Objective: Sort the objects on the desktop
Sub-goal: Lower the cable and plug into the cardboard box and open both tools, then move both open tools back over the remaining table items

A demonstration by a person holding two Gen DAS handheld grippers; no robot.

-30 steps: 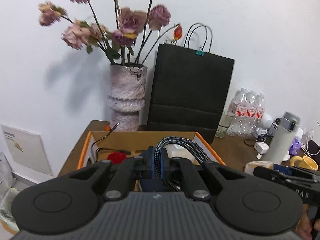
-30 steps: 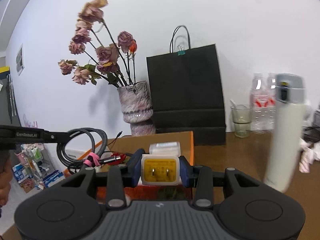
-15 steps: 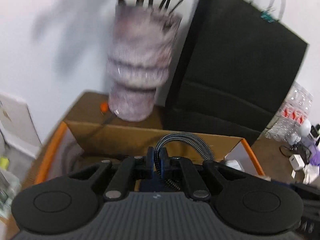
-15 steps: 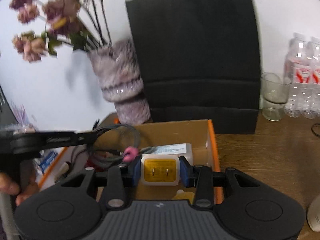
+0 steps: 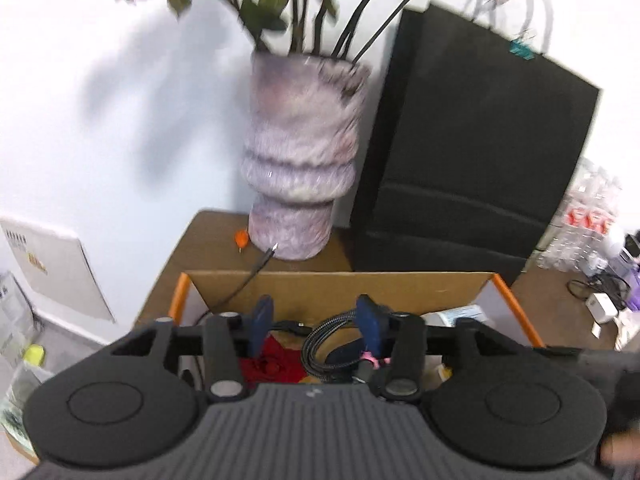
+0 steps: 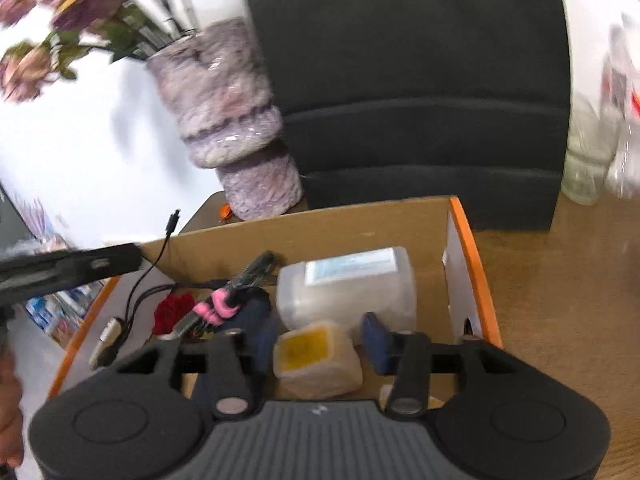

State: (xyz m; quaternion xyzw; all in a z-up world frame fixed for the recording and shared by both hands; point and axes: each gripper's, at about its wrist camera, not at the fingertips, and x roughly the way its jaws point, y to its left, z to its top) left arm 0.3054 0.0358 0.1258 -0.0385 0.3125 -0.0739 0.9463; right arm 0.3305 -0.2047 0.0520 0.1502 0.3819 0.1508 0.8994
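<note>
Two claws spread over cardboard box, left claw above braided cable, right claw around boxy white charger

I see the cardboard box crowded: cable bundle, white container and charger fill its floor. Behind it the vase and black paper bag wall me in. Bare bench lies right of the box.
</note>
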